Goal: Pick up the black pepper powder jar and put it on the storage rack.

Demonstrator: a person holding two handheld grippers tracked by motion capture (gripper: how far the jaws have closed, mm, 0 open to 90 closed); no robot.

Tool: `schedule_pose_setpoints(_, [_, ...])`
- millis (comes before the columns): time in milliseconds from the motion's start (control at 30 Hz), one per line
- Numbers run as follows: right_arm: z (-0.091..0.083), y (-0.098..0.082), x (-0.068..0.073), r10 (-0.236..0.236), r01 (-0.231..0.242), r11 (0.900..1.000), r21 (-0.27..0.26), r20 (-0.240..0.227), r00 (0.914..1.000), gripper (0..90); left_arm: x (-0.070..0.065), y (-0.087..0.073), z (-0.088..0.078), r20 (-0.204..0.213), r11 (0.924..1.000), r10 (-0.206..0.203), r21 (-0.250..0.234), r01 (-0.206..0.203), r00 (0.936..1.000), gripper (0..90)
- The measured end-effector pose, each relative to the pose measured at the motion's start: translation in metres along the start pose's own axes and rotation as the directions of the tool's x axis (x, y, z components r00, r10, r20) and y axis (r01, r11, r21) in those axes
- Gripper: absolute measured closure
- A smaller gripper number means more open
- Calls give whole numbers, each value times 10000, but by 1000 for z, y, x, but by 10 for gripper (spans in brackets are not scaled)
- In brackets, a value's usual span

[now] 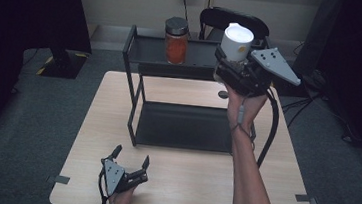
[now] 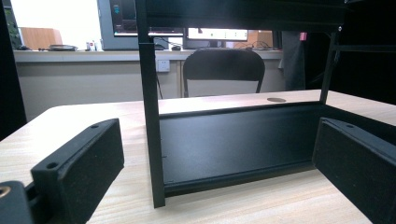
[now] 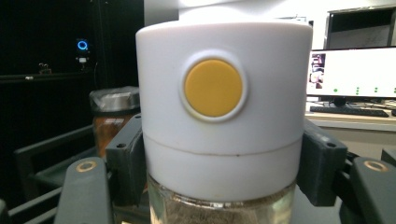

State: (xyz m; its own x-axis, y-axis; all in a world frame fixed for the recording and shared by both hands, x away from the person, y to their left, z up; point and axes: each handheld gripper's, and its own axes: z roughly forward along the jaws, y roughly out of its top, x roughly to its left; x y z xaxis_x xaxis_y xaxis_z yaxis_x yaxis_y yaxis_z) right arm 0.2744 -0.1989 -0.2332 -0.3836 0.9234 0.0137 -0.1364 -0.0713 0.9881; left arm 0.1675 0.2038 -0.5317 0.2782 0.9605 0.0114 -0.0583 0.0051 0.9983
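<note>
High view: the right gripper (image 1: 234,62) grasps a white-capped clear glass jar (image 1: 236,41), lifted at one o'clock above the black metal two-tier rack (image 1: 138,52), whose top shelf holds a red-filled glass jar with a grey lid (image 1: 176,40). The left gripper (image 1: 131,158) rests at seven o'clock on the pale wooden table (image 1: 186,183), released.

Left gripper view: its pads (image 2: 84,168) stand wide apart facing the rack's lower tray (image 2: 238,144).

Right gripper view: the pads (image 3: 126,158) clamp the jar (image 3: 224,121) below its yellow button (image 3: 213,87); the red-filled jar (image 3: 112,116) sits at nine o'clock.

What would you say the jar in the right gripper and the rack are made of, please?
The jar looks like clear glass, its brownish contents showing through; its cap seems matte white plastic with a yellow button. The rack looks like black-painted metal: thin straight bars, flat shelves.
</note>
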Motion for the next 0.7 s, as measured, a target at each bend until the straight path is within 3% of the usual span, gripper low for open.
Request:
schedule_pose_setpoints(333, [32,13,11,-389,388,9992,45,55,9992,305,0,0,0,9,10000,4,4,-4,10000,14])
schedule_pose_setpoints(700, [66,8,17,-529,521,9982,300,284,9982,305,1,0,0,62,10000,8,6,-8,10000,13])
